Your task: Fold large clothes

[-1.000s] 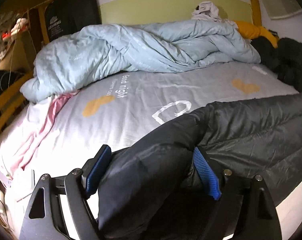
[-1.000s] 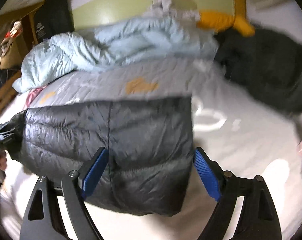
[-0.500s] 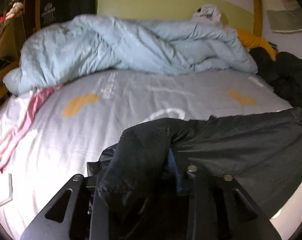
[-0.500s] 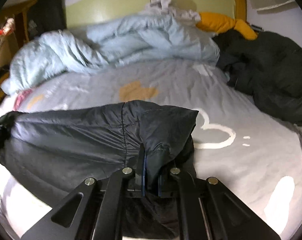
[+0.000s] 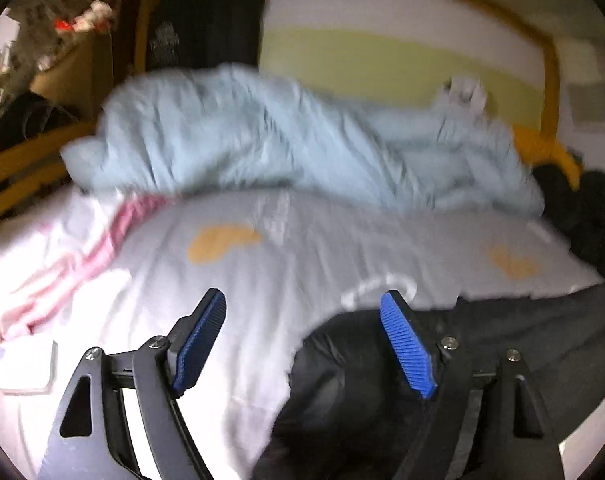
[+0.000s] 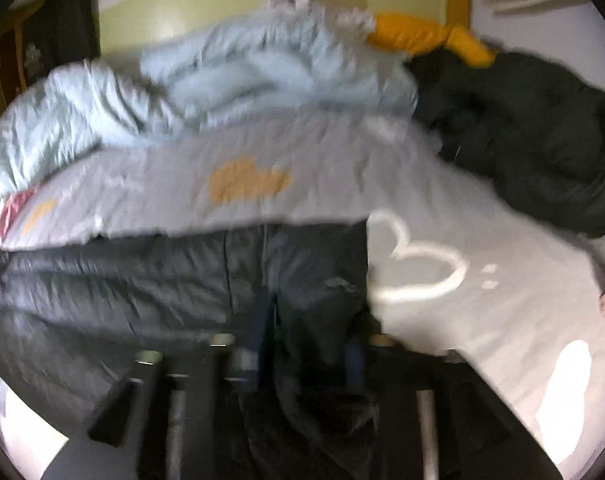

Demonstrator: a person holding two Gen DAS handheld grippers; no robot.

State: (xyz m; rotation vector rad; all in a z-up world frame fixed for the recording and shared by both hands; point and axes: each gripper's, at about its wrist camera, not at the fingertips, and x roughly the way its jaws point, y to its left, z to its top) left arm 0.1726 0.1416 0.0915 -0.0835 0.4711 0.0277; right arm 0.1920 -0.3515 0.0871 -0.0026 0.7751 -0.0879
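Observation:
A black puffer jacket (image 6: 150, 280) lies across the grey bed sheet (image 6: 322, 152). In the left wrist view the jacket (image 5: 502, 332) lies at the lower right, under and beyond the right finger. My left gripper (image 5: 302, 344) is open with its blue pads (image 5: 406, 344) apart, and bare sheet (image 5: 262, 280) shows between them. In the blurred right wrist view my right gripper (image 6: 302, 344) is low in the frame with jacket fabric bunched over its fingers; its blue pads look slightly apart.
A crumpled light-blue duvet (image 5: 286, 148) lies along the head of the bed. A second dark garment (image 6: 542, 140) and a yellow item (image 6: 422, 36) sit at the far right. Pink-striped cloth (image 5: 74, 264) lies at the left edge. A dark bag (image 5: 202, 36) hangs behind.
My left gripper was shut on the jacket's end half a second ago; now it is open and the jacket end has dropped to the right. The right gripper's view has blurred and its fingers have spread somewhat.

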